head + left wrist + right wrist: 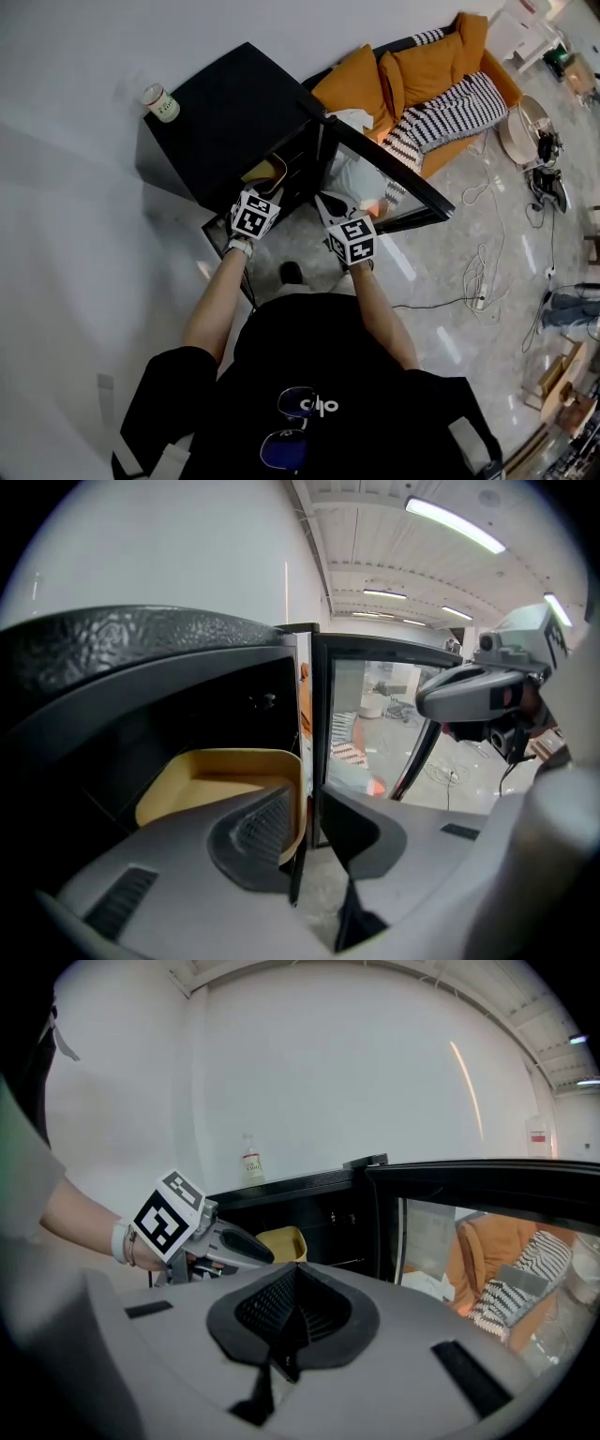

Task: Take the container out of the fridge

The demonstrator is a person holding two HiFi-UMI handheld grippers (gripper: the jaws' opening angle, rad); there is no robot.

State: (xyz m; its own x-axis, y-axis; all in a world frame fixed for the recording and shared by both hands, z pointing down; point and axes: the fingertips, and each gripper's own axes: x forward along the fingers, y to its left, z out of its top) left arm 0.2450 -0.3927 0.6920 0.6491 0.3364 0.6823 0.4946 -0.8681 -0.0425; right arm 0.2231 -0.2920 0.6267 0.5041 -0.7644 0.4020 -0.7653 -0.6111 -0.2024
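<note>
A yellow container [265,171] sits inside the open black fridge [225,122], near the front of its shelf. My left gripper [271,188] reaches into the fridge opening. Its jaws stand open astride the right wall of the container [220,785]: the left pad is inside the container and the right one outside it. In its own view the left gripper [306,841] shows a clear gap. My right gripper [331,202] hovers before the fridge door [394,173], shut with nothing in it. The right gripper [289,1330] sees the container [282,1241] from afar.
A small clear bottle [161,103] stands on the fridge top, also seen as the bottle [249,1162]. The glass door [487,1185] hangs open to the right. An orange sofa [441,66] with striped cushions stands behind. Cables [483,272] lie on the floor.
</note>
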